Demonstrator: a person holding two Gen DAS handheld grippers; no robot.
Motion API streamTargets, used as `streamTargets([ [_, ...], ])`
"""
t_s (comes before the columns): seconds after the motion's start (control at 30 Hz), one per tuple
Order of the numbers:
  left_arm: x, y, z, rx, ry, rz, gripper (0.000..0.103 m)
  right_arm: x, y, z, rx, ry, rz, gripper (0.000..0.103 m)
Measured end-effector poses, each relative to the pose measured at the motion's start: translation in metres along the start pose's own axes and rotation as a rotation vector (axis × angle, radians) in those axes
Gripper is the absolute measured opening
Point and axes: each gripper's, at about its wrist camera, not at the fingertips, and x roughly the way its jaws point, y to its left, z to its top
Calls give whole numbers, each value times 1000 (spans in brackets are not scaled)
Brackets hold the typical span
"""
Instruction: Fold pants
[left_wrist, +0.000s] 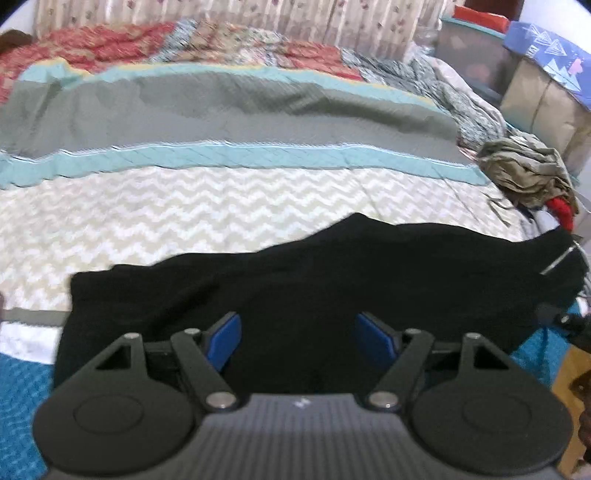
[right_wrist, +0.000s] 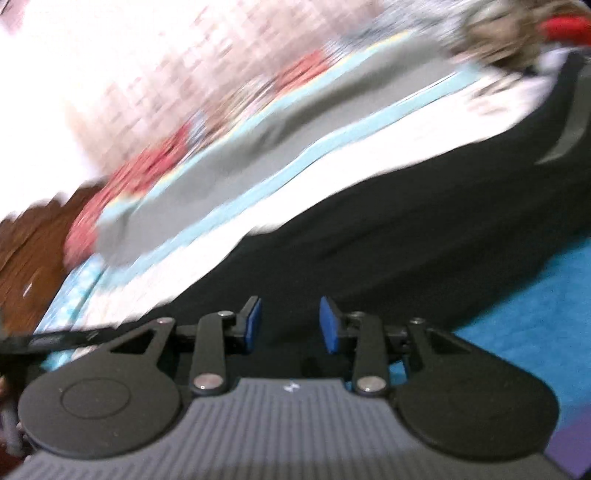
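Observation:
Black pants (left_wrist: 332, 280) lie stretched across the near part of the bed, with a thin grey stripe (left_wrist: 557, 262) near their right end. My left gripper (left_wrist: 301, 338) hovers over their near edge, open, its blue pads (left_wrist: 225, 339) wide apart and nothing pinched between them. The right wrist view is blurred and tilted. There the pants (right_wrist: 406, 236) run diagonally up to the right. My right gripper (right_wrist: 291, 323) stands over the dark cloth, its blue pads (right_wrist: 253, 321) partly apart with a gap between them.
The bed carries a chevron cover (left_wrist: 184, 206) with grey and teal bands, and a teal blanket (left_wrist: 22, 398) along the near edge. A crumpled pile of clothes (left_wrist: 528, 177) lies at the far right. Storage boxes (left_wrist: 546, 85) stand beyond the bed.

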Motion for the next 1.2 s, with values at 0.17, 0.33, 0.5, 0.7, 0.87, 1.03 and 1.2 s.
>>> streamTargets([
  [0.17,36,-23,-6,30,112,-35,71,-68,-82,15,160,-280,-198,65],
  [0.33,78,-42,-20,66,244,20,69,-90,-151,28,345,-413,-260,72],
  [0.5,82,-54,-20,92,260,44,73,-72,-180,47,415,-425,-223,87],
  [0.7,85,-57,-19,75,275,66,73,-49,-198,53,477,-364,-210,88],
  [0.87,83,-58,-19,75,281,76,73,-49,-193,61,457,-384,-216,84],
  [1.03,85,-57,-15,66,279,71,73,-38,-193,69,390,-312,-291,42],
  [1.2,78,-51,-14,49,264,50,73,-45,-175,72,295,-316,-297,14],
])
